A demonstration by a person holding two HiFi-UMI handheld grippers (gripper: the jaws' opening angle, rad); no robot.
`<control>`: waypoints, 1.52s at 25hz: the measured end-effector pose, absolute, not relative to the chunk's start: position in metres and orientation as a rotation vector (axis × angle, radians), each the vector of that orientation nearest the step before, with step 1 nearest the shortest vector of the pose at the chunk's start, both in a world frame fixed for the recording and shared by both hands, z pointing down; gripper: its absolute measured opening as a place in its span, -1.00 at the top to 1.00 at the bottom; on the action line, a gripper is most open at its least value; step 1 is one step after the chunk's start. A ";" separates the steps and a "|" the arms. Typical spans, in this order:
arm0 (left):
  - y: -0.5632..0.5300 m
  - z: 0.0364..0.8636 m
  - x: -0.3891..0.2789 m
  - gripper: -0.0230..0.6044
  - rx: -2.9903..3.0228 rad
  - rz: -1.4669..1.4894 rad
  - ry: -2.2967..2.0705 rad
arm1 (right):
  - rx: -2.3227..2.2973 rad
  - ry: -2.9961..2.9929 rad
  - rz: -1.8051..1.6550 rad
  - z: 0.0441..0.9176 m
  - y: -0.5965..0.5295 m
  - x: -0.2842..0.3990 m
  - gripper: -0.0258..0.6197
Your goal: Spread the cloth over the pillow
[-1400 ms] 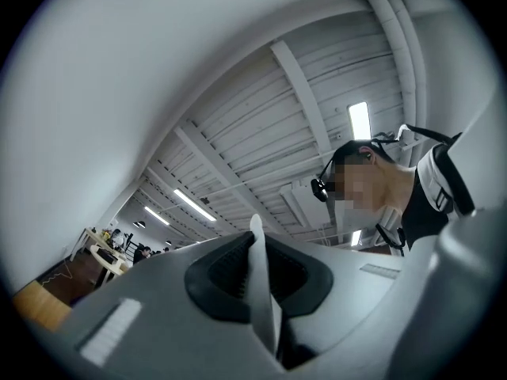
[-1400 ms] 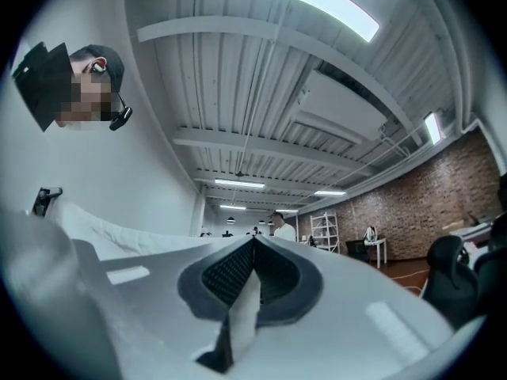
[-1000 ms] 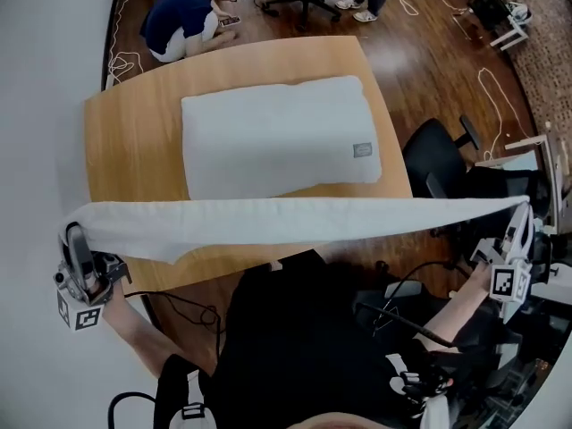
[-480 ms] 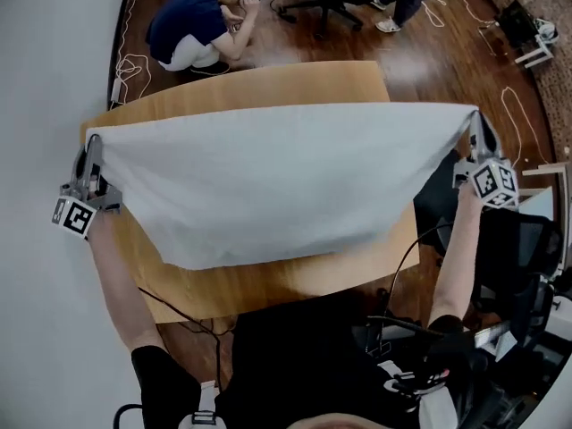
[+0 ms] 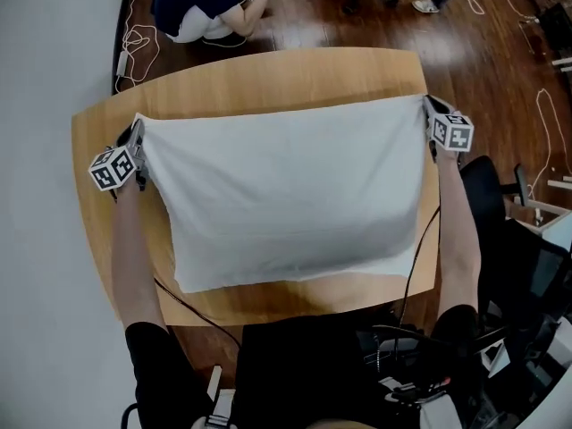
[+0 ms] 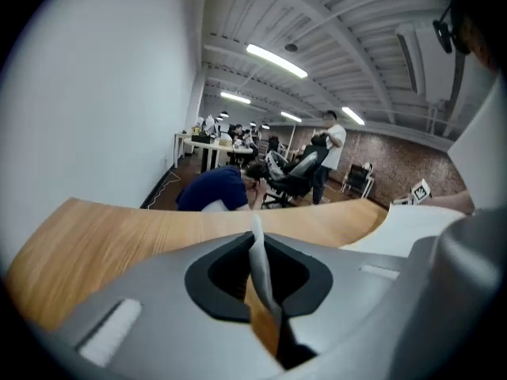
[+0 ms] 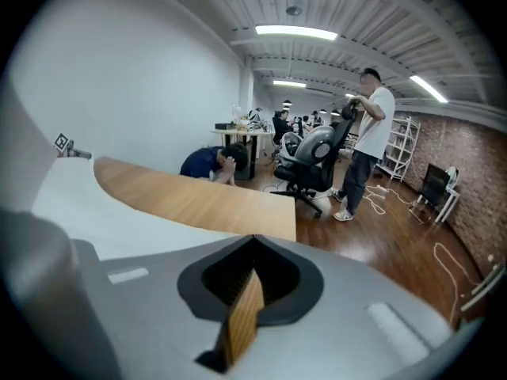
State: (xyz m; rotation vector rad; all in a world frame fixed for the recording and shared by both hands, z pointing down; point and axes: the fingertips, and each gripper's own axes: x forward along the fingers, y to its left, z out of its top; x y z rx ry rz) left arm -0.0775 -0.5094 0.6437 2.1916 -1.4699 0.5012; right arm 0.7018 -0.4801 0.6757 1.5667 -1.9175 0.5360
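Note:
A white cloth (image 5: pixel 286 195) lies spread across the wooden table (image 5: pixel 268 74) and hides the pillow completely. My left gripper (image 5: pixel 137 137) is shut on the cloth's far left corner, and a thin white strip of cloth (image 6: pixel 258 252) shows pinched between its jaws. My right gripper (image 5: pixel 427 107) is shut at the far right corner, where the cloth edge ends at its tips. In the right gripper view the cloth (image 7: pixel 87 204) stretches off to the left, and the pinched bit itself is hidden in the closed jaws. The cloth's near edge hangs loose towards my body.
A person in a blue shirt (image 5: pixel 201 3) crouches on the floor beyond the table's far edge. A black office chair (image 5: pixel 487 195) stands at the right. Cables (image 5: pixel 130 38) lie on the dark wood floor. A white wall runs along the left side.
The cloth was a taut strip held near my body. Both grippers lifted it, swung it forward over the pillow and lowered it; the cloth now covers the pillow.

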 end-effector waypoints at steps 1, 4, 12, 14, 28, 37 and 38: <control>-0.508 0.658 -0.072 0.89 2.191 0.594 -1.456 | 1.541 -1.894 0.528 0.685 -0.480 0.706 0.91; -0.503 0.689 -0.056 0.73 2.184 0.766 -1.399 | 1.487 -1.800 0.528 0.704 -0.469 0.721 0.86; -0.360 0.613 -0.140 0.34 2.177 0.483 -1.295 | 1.692 -1.997 0.726 0.620 -0.356 0.764 0.05; -0.262 0.620 -0.106 0.34 2.241 0.587 -0.940 | 1.509 -2.174 0.719 0.596 -0.286 0.732 0.12; -0.038 0.664 -0.057 0.91 2.269 0.935 -0.705 | 0.987 -2.022 0.738 0.650 -0.013 0.583 0.54; -0.040 0.704 -0.109 0.77 2.153 1.164 -0.865 | 1.081 -1.923 0.648 0.611 0.041 0.586 0.15; -0.040 0.707 -0.117 0.73 2.124 1.154 -0.929 | 1.064 -1.911 0.621 0.613 0.044 0.584 0.08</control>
